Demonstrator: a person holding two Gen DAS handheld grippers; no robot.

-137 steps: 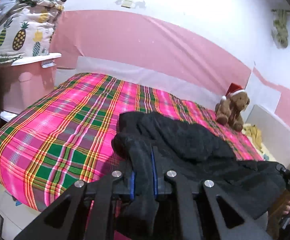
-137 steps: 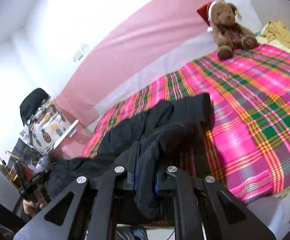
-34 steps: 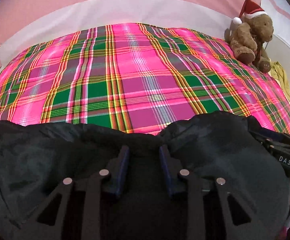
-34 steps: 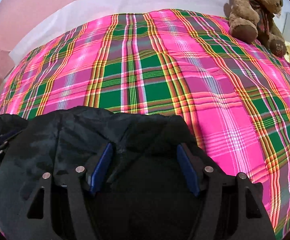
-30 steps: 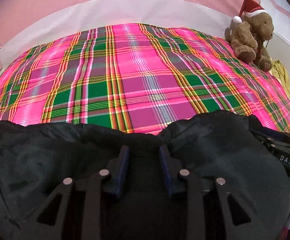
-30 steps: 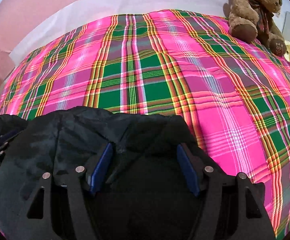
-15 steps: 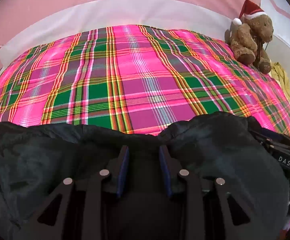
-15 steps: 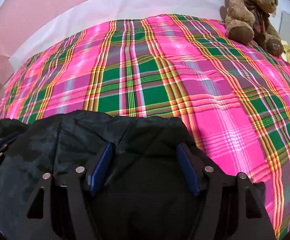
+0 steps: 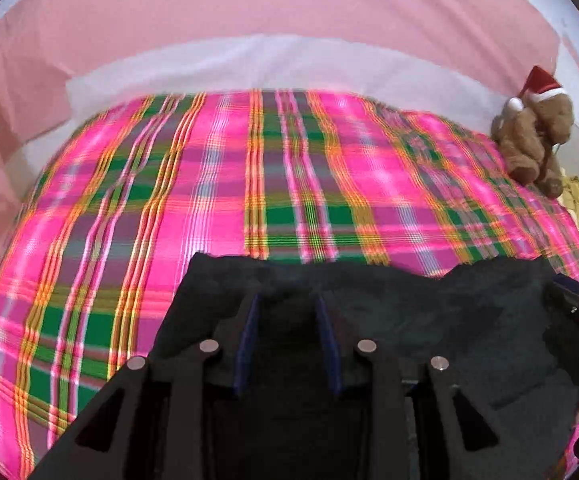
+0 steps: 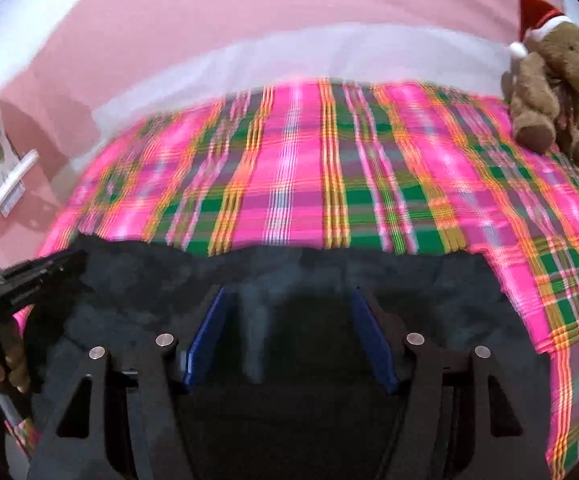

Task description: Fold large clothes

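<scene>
Below, black garment (image 9: 429,312) flat on plaid bedspread (image 9: 217,184), under both spread tongs: left (image 9: 285,300), right (image 10: 287,292).

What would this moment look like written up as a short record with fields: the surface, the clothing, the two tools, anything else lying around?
surface: bed with pink, green and yellow plaid cover
clothing: large black garment spread along the bed's near edge
left gripper: blue pads slightly apart, black cloth between them; grip unclear
right gripper: blue pads wide apart above the cloth
bystander: brown teddy bear in red Santa hat sitting at the far right corner
image quality: both views motion-blurred
</scene>
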